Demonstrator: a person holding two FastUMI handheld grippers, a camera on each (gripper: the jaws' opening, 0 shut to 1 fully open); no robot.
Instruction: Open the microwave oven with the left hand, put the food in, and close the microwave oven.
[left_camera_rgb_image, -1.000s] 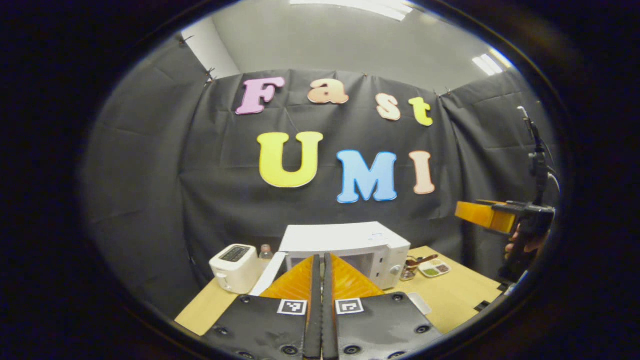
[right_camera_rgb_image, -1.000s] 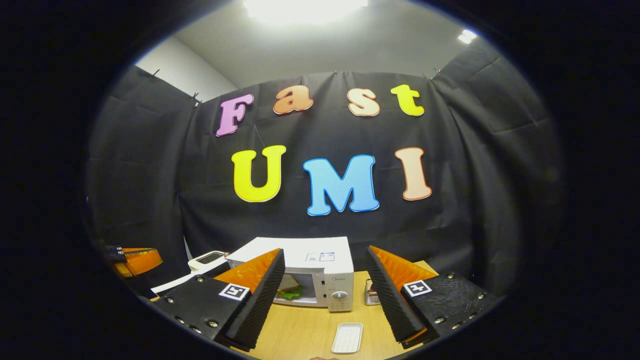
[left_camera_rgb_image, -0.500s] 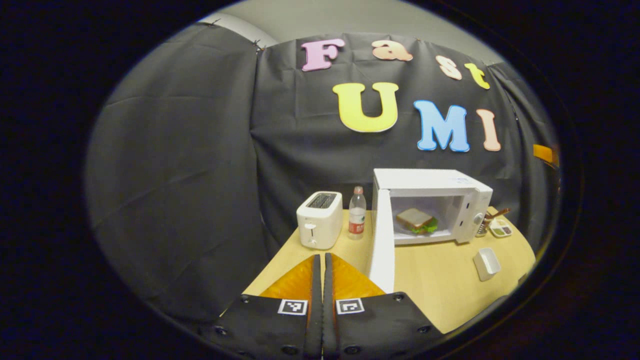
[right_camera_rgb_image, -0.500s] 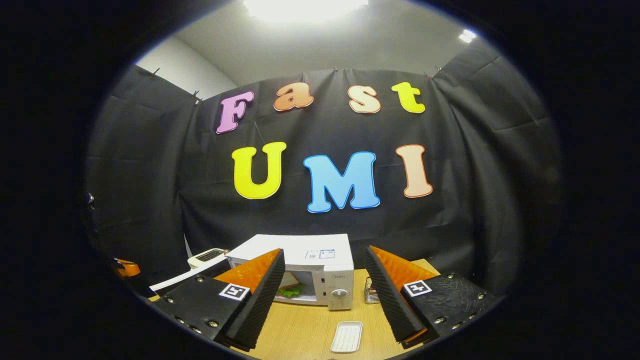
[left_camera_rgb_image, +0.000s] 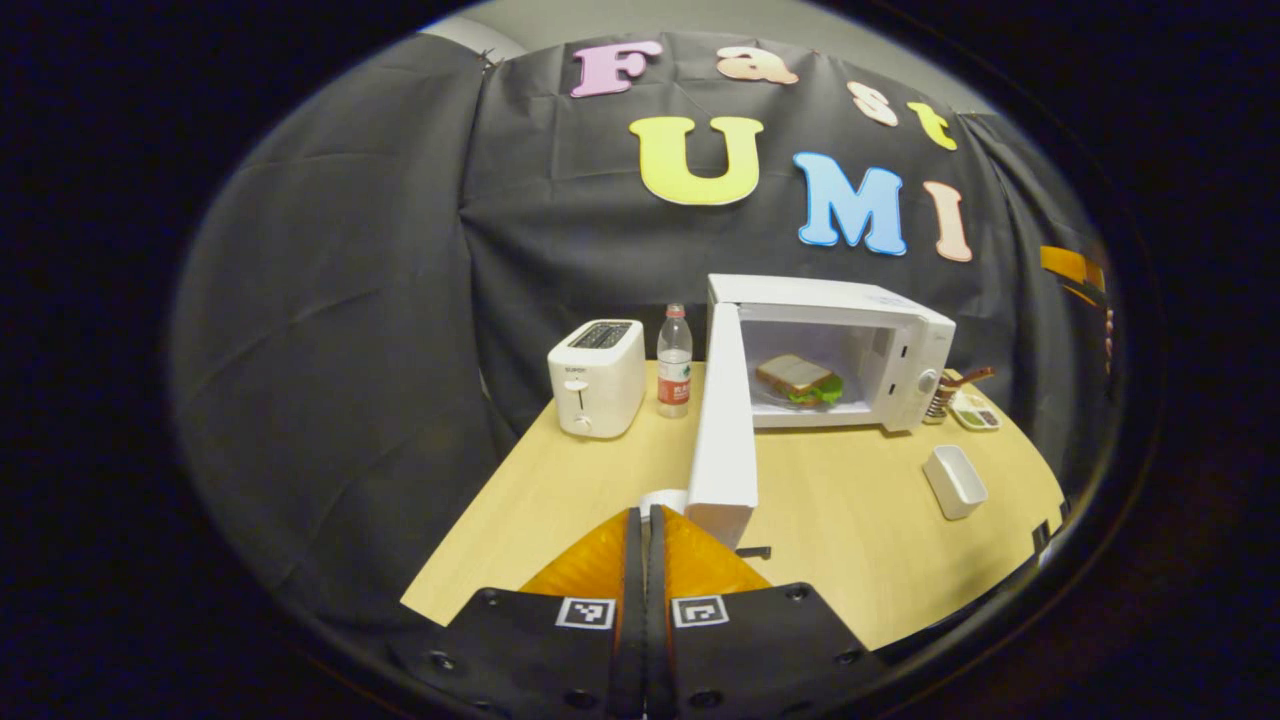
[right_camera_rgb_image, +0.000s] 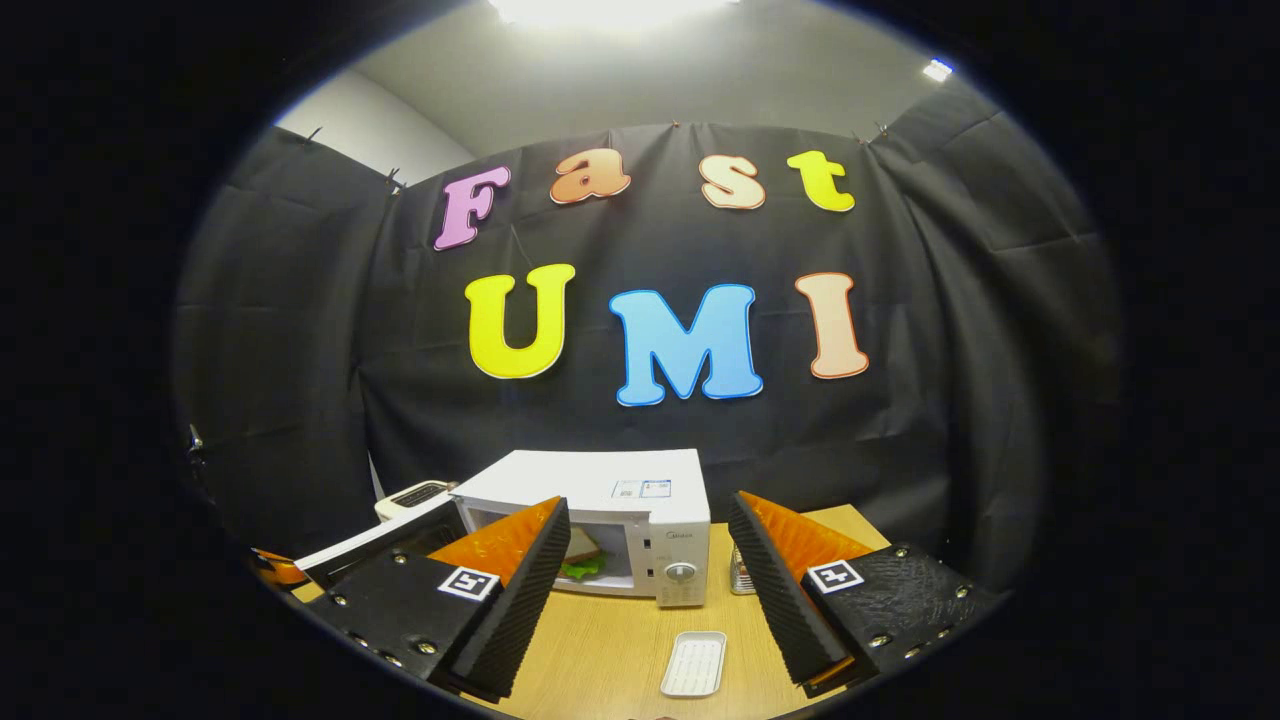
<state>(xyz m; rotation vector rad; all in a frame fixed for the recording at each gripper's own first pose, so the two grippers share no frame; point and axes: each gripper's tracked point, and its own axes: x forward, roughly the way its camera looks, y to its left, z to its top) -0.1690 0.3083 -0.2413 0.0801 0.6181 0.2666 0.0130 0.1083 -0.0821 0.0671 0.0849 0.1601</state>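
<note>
Left gripper: fingers pressed together, no gap showing between them, nothing held. Tips sit low over the near part of the table, just beside the free end of the microwave door; contact with the door cannot be told from the left gripper view.

Right gripper: fingers spread wide, nothing between them. It hangs in the air in front of the microwave, apart from everything on the table.

Microwave: white, standing at the back of the table against the booth wall. Door swung wide toward the camera, seen nearly edge-on in the left gripper view. Sandwich lies inside the cavity, bread on top, green leaf showing at its edge. In the right gripper view the sandwich is partly hidden behind the left finger of that gripper.

Surface: light wooden tabletop. White toaster at the left rear, a plastic bottle with a red label between toaster and microwave. A small white tray lies empty on the right, in front of the microwave; the same tray shows below the gap of the right gripper. A small dish with coloured compartments sits right of the microwave.

Room: black cloth wall behind and at both sides, pale ceiling with bright lights above.
</note>
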